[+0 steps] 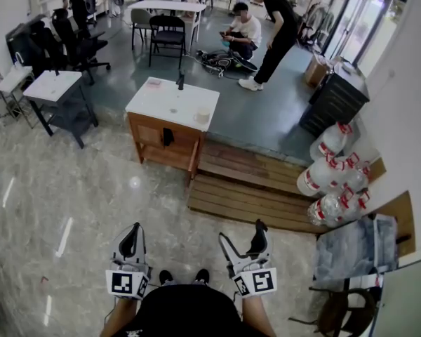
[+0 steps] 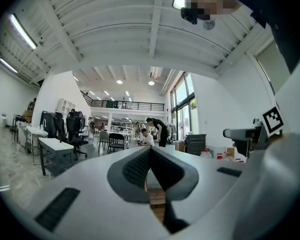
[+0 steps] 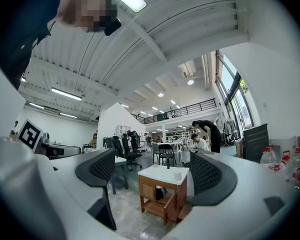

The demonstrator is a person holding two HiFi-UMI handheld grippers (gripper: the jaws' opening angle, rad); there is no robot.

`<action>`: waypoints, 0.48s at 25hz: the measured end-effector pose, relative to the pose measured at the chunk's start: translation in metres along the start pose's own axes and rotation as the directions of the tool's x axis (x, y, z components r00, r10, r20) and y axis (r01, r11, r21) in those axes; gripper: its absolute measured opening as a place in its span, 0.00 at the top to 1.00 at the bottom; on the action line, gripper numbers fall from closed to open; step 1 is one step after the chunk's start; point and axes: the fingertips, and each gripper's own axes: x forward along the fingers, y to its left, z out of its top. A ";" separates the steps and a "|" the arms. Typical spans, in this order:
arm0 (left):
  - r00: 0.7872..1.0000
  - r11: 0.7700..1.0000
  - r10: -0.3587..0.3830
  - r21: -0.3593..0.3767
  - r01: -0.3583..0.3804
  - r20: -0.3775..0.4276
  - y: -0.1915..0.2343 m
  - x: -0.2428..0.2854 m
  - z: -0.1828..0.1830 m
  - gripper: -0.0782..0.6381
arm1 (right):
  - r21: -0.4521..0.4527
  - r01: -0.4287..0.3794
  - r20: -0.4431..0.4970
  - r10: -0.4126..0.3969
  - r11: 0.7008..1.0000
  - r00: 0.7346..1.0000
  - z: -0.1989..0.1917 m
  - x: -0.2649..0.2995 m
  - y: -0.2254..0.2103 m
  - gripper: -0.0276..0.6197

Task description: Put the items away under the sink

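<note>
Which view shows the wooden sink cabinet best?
The right gripper view: the cabinet is framed side-on between the jaws of the open right gripper, its lower shelf visible. The head view shows its white top from above. The left gripper view shows only a sliver of wood past the shut left gripper.

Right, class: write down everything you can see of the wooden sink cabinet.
The sink cabinet stands upright on the glossy tiled floor. Its body looks like brown wood; its white top carries a black tap near the far edge and a small pale cup. A dark item shows at its open front. Wooden decking lies beside one corner.
</note>
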 end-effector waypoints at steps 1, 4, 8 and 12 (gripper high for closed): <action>1.000 1.000 0.000 0.000 0.000 -0.001 0.000 0.000 0.000 0.88 | -0.001 0.000 0.000 0.000 1.000 1.000 0.001 0.000 0.000 0.25; 1.000 1.000 0.000 -0.002 0.000 -0.004 0.003 -0.001 0.002 0.88 | -0.002 0.005 0.000 -0.005 1.000 1.000 0.002 0.002 0.000 0.25; 1.000 1.000 -0.006 -0.007 0.006 -0.011 0.015 -0.007 0.002 0.88 | -0.010 0.026 -0.009 -0.026 1.000 1.000 0.004 0.004 0.008 0.25; 1.000 1.000 -0.018 -0.004 0.018 -0.015 0.028 -0.009 0.003 0.88 | -0.007 0.040 -0.017 -0.040 0.999 0.999 0.001 0.006 0.017 0.25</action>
